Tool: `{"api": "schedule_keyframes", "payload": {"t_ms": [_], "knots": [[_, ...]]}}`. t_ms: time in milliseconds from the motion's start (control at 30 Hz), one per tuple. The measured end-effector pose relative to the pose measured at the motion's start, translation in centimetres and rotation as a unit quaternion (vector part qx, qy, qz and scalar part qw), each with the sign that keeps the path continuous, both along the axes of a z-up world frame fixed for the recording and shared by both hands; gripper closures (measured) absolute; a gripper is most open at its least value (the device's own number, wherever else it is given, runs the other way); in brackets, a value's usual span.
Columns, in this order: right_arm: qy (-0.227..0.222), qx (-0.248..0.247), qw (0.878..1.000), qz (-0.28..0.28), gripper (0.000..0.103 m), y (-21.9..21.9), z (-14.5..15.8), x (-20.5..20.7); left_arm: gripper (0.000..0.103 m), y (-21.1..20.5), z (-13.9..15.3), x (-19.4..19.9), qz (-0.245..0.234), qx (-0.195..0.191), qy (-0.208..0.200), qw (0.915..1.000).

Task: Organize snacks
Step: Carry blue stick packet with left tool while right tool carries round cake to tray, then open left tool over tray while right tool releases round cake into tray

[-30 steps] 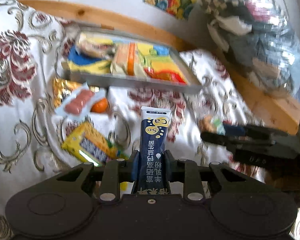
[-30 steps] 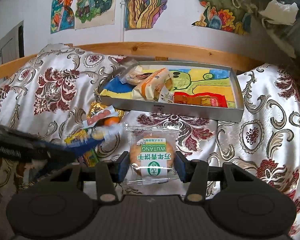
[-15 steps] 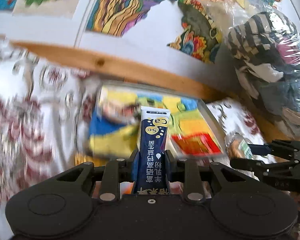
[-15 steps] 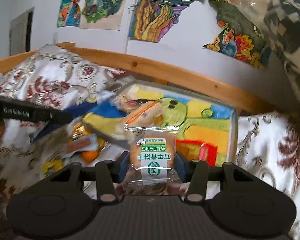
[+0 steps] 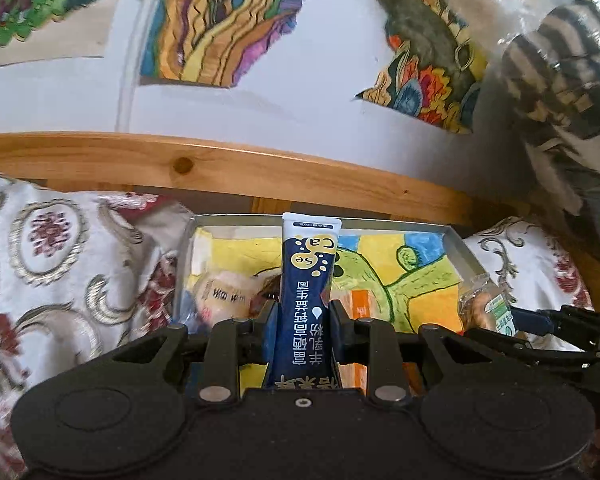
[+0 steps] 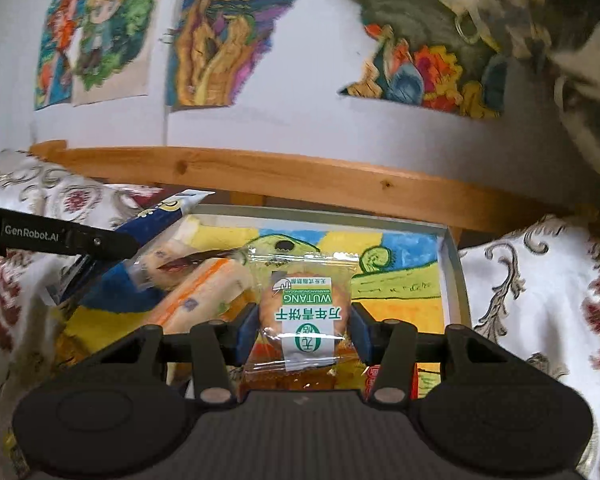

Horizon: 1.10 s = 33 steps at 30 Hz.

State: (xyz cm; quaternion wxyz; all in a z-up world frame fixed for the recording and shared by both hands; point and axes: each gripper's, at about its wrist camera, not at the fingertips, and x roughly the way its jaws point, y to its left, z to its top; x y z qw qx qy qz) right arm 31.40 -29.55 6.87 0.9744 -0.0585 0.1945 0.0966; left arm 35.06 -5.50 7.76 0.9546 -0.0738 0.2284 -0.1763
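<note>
Two snacks are riding in my tongs, one each. My left tongs [image 5: 302, 316] are closing tight on a dark blue stick sachet [image 5: 306, 280], standing upright between the pads. My right tongs [image 6: 304, 326] are pinching a clear-wrapped Wutang biscuit [image 6: 302, 312] by its sides. A second ago both were hanging low over the patterned bedspread [image 5: 60, 264], with loose snacks lying below; now they are hovering over the metal tray [image 6: 454, 272] with its painted yellow and green lining, and the wooden bed rail [image 5: 260, 172] and wall drawings [image 6: 228, 32] are filling the view. Inside the tray a pale wrapped bun [image 5: 224, 292] and an orange-striped packet [image 6: 204, 300] are lying toward the left.
</note>
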Motion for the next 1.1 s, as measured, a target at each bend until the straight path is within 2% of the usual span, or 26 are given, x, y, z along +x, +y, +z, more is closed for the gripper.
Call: {"api": "schedule_keyframes", "payload": {"t_ms": [100,367,667,733,800,833,900,967,1100], "knots": [[0.003,0.017,1.0,-0.01,0.05,-0.4,-0.7,0.9,0.075,-0.6,-0.9,1.6,-0.001,-0.005,0.011,0.9999],[0.015,0.022,0.999,-0.034,0.05,-1.2,-3.2,1.8,0.074,-1.4,-2.5,3.8,0.002,-0.003,0.014,0.9999],[0.011,0.024,0.999,-0.034,0.046,-1.1,-3.3,1.6,0.071,-1.8,-3.0,4.1,0.014,0.0,0.018,0.9997],[0.011,0.023,0.999,-0.032,0.039,-0.9,-3.1,1.5,0.062,-1.8,-3.0,3.9,0.018,-0.002,0.021,0.9996],[0.007,0.022,0.999,-0.031,0.027,-0.7,-2.8,1.2,0.042,-1.8,-2.9,3.5,0.022,-0.003,0.023,0.9995],[0.003,0.022,0.999,-0.03,0.025,-0.7,-2.7,0.9,0.04,-1.8,-2.8,3.2,0.024,-0.005,0.019,0.9995],[-0.006,0.021,0.999,-0.028,0.018,-0.5,-2.4,0.4,0.024,-1.7,-2.6,2.5,0.027,-0.009,0.014,0.9995],[-0.013,0.02,0.999,-0.027,0.011,-0.3,-2.1,-0.2,0.014,-1.6,-2.3,1.6,0.032,-0.013,0.006,0.9994],[-0.029,0.02,0.999,-0.025,0.001,0.3,-1.5,-1.5,0.004,-1.1,-1.6,-0.2,0.041,-0.011,-0.004,0.9991]]}}
